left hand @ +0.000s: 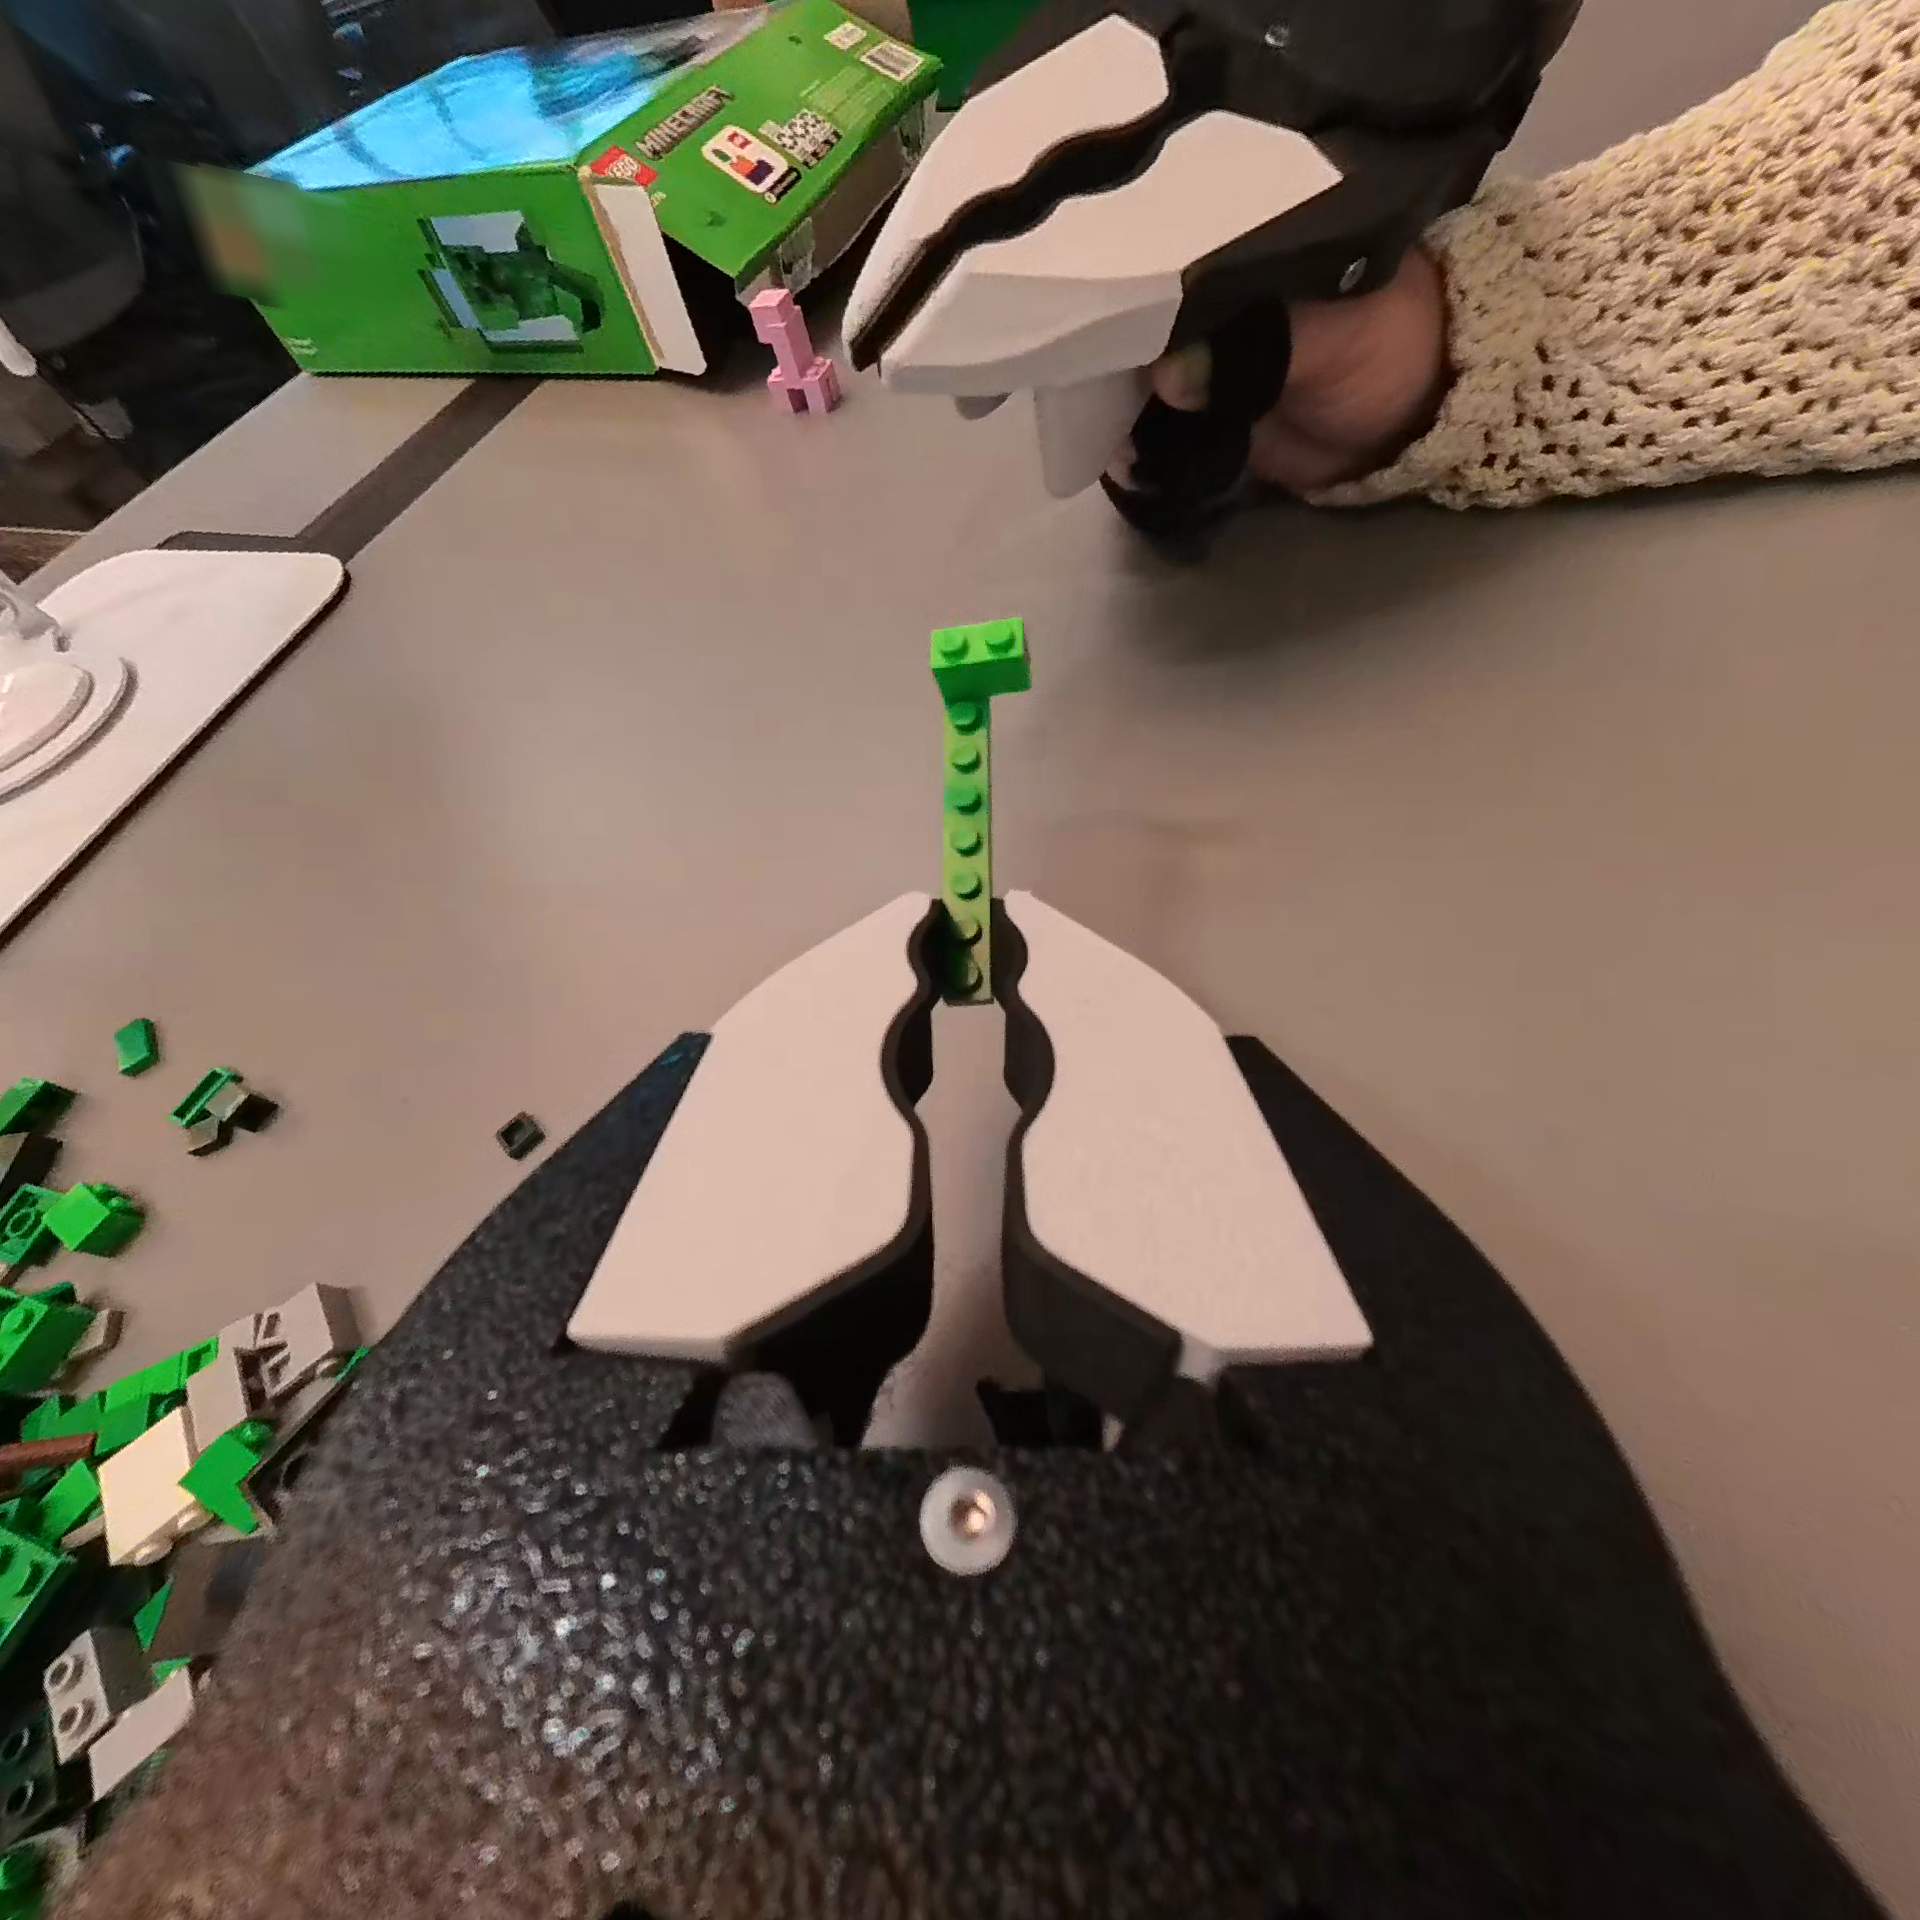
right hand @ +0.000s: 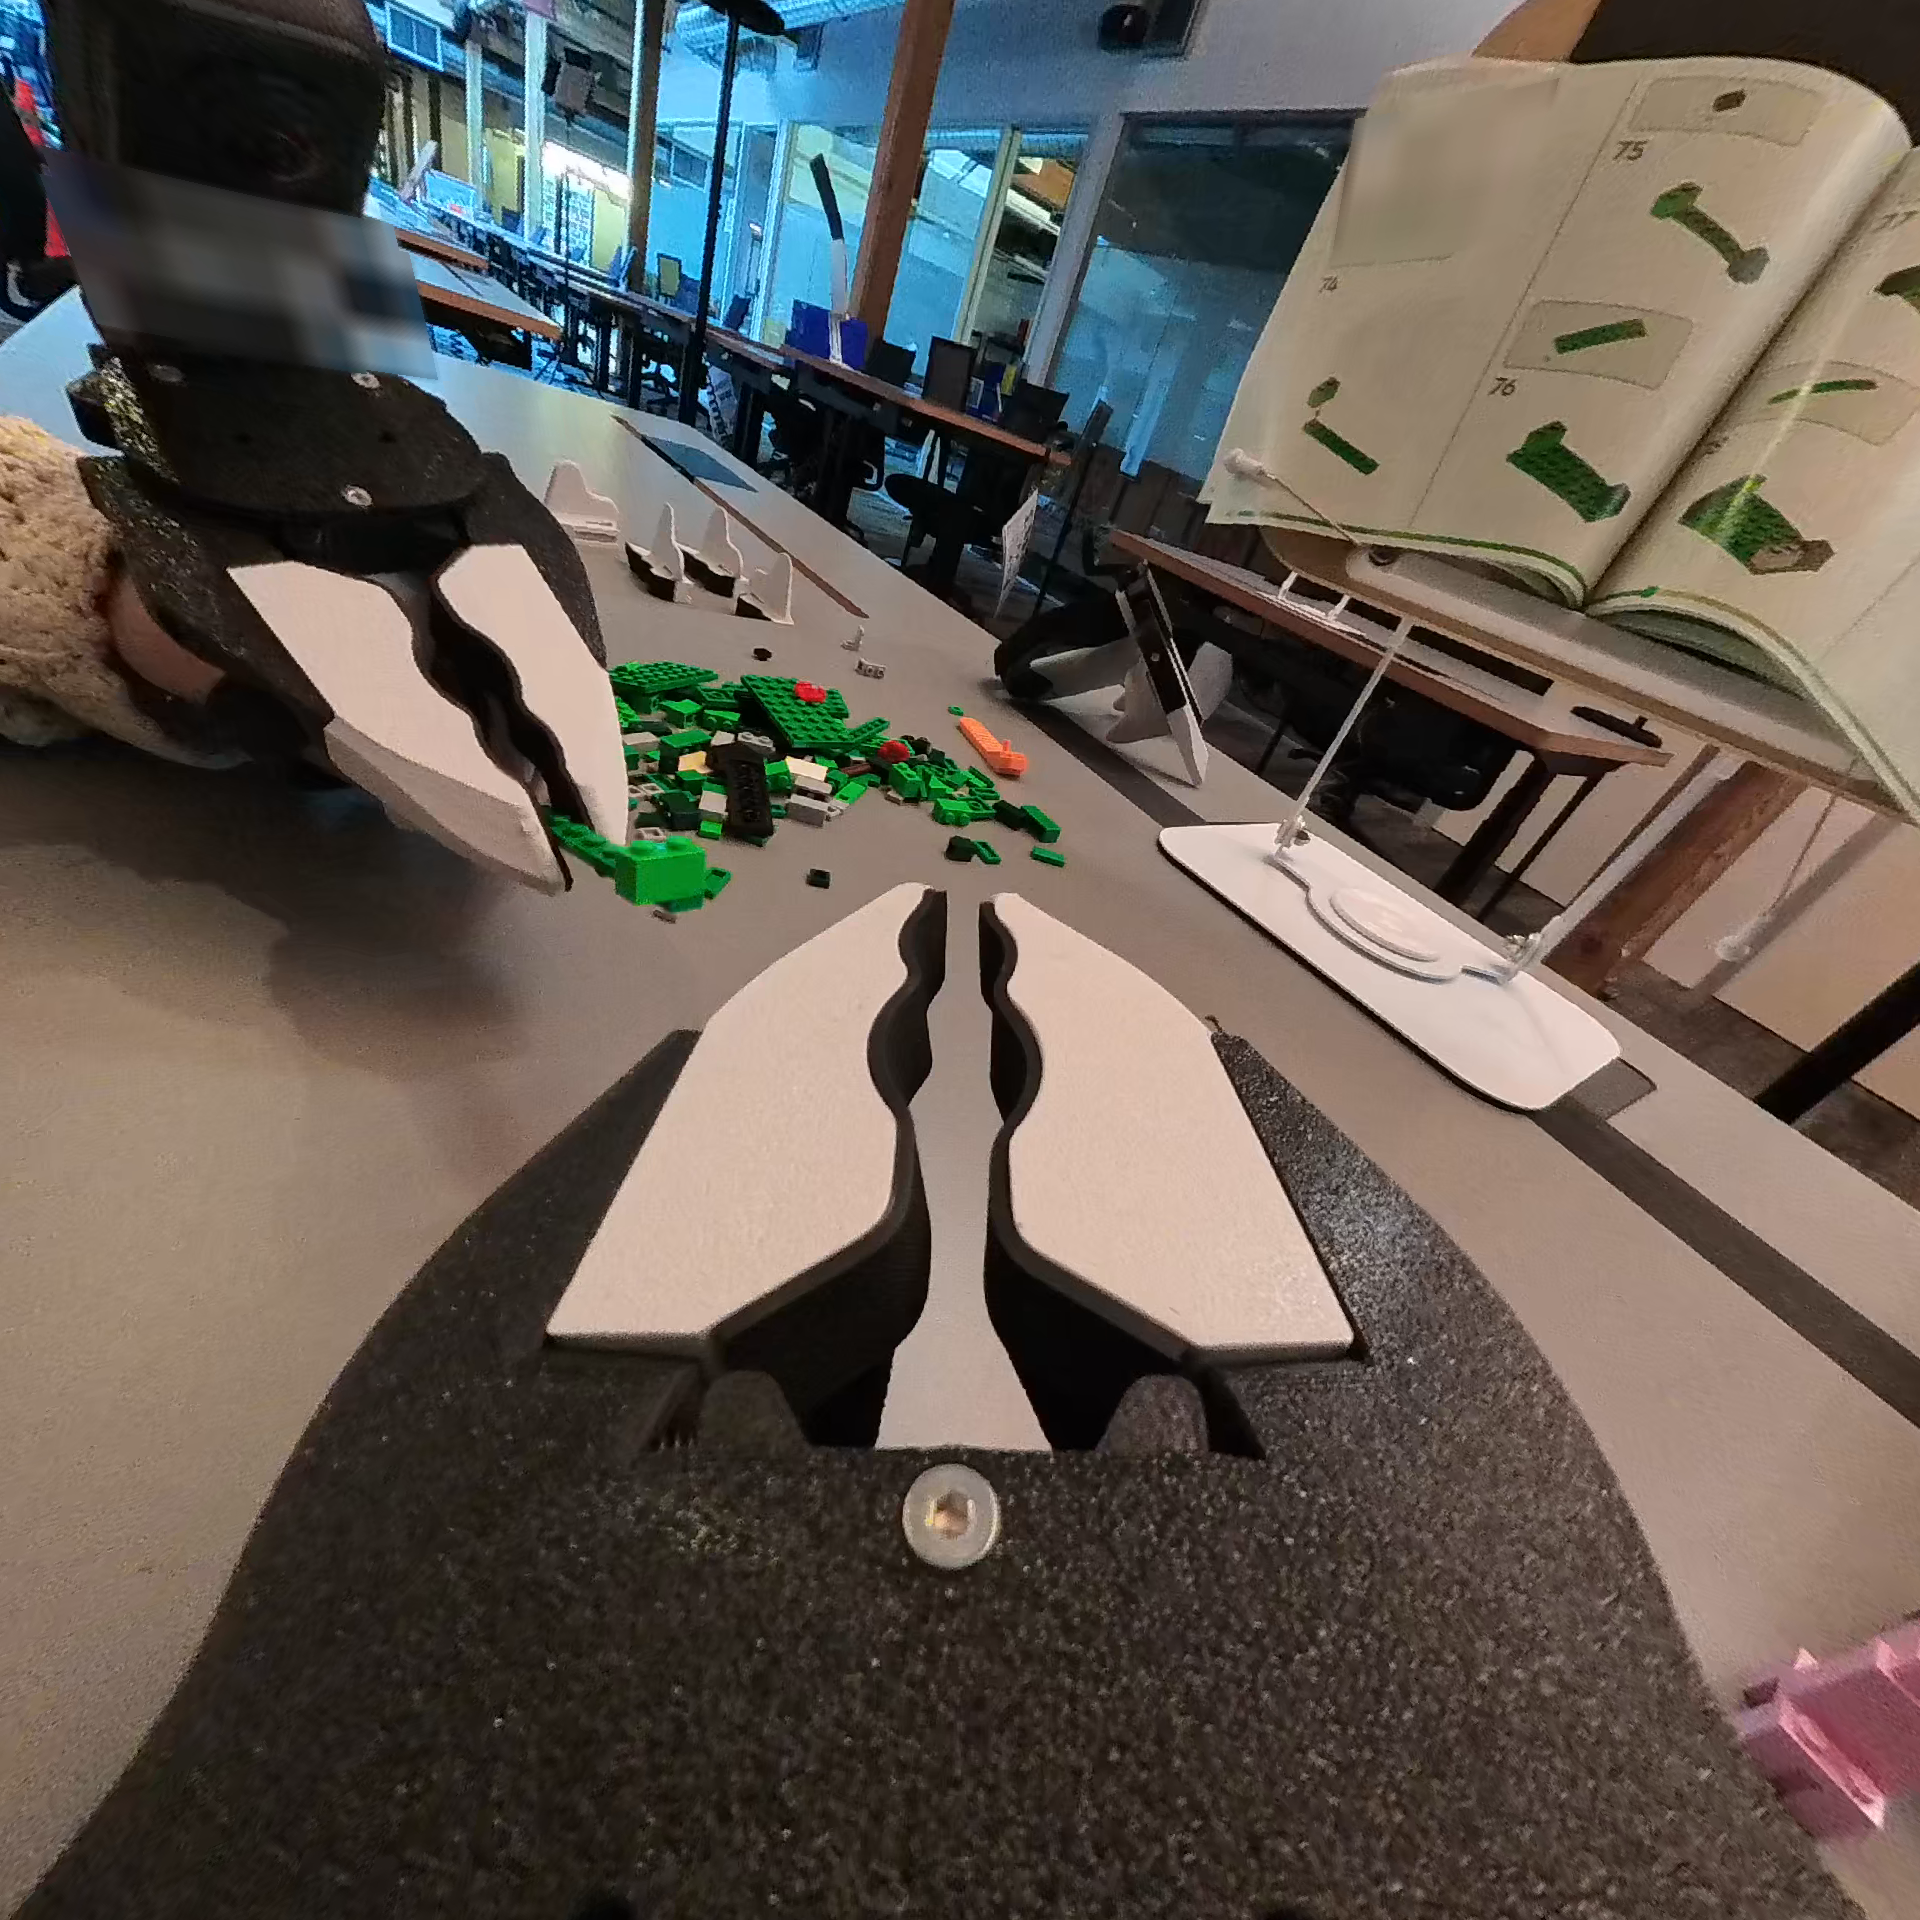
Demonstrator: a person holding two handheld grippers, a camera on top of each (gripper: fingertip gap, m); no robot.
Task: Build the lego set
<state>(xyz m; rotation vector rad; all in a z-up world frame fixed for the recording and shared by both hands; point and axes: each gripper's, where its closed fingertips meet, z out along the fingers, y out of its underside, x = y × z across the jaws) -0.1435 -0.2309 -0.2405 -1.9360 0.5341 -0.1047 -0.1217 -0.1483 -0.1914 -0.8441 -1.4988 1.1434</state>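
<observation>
My left gripper (left hand: 968, 914) is shut on the near end of a long thin green plate (left hand: 966, 821). The plate points away from me over the grey table (left hand: 1351, 831) and carries a small green brick (left hand: 982, 660) at its far end. In the right wrist view the left gripper (right hand: 561, 831) holds the plate low beside the brick pile, with the green brick (right hand: 660, 868) at its tip. My right gripper (right hand: 961, 904) is shut and empty. It also shows in the left wrist view (left hand: 868, 358), hovering beyond the plate's far end.
A pile of loose green, grey and black bricks (right hand: 790, 748) lies on the table, with an orange brick separator (right hand: 992, 748) beside it. An open instruction book (right hand: 1558, 343) sits on a stand with a white base (right hand: 1382, 966). A green set box (left hand: 499, 239) and a pink figure (left hand: 795, 353) stand at the back. My right fingertips sit around 11 cm from my left ones.
</observation>
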